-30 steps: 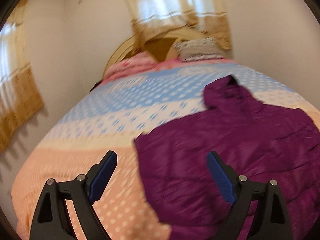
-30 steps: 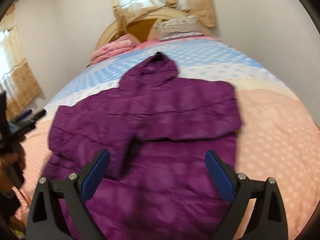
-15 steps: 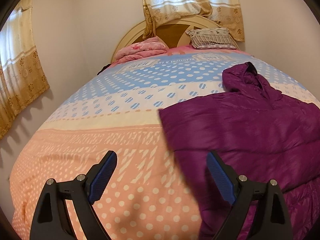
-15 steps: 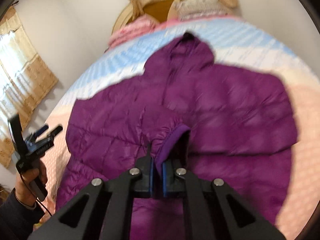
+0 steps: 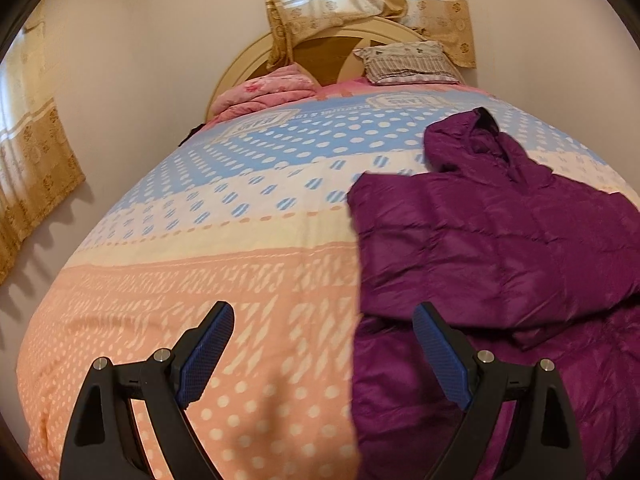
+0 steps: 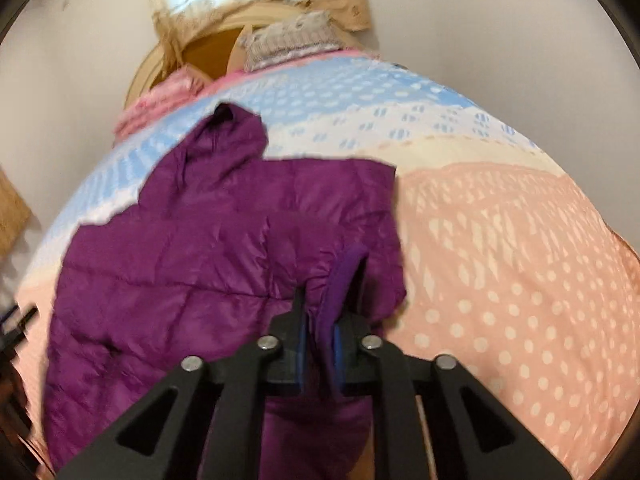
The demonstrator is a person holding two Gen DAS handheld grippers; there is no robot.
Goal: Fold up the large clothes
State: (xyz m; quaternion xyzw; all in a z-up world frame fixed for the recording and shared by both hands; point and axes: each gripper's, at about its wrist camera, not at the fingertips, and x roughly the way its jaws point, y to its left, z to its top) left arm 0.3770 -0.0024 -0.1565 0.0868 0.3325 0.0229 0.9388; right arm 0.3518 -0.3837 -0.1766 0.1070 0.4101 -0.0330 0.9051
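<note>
A purple hooded puffer jacket lies flat on the bed, hood toward the headboard. It also shows in the right wrist view. My right gripper is shut on the jacket's sleeve cuff and holds it lifted over the jacket body. My left gripper is open and empty, hovering above the bed at the jacket's left edge; its right fingertip is over the purple fabric.
The bed cover is dotted, in pink, cream and blue bands. A pink quilt and a pillow lie by the headboard. Walls and curtains surround the bed. The left gripper's tip shows at the left edge.
My right gripper closed on the sleeve cuff and has carried it to the right across the jacket. My left gripper stayed open and drew back to the left.
</note>
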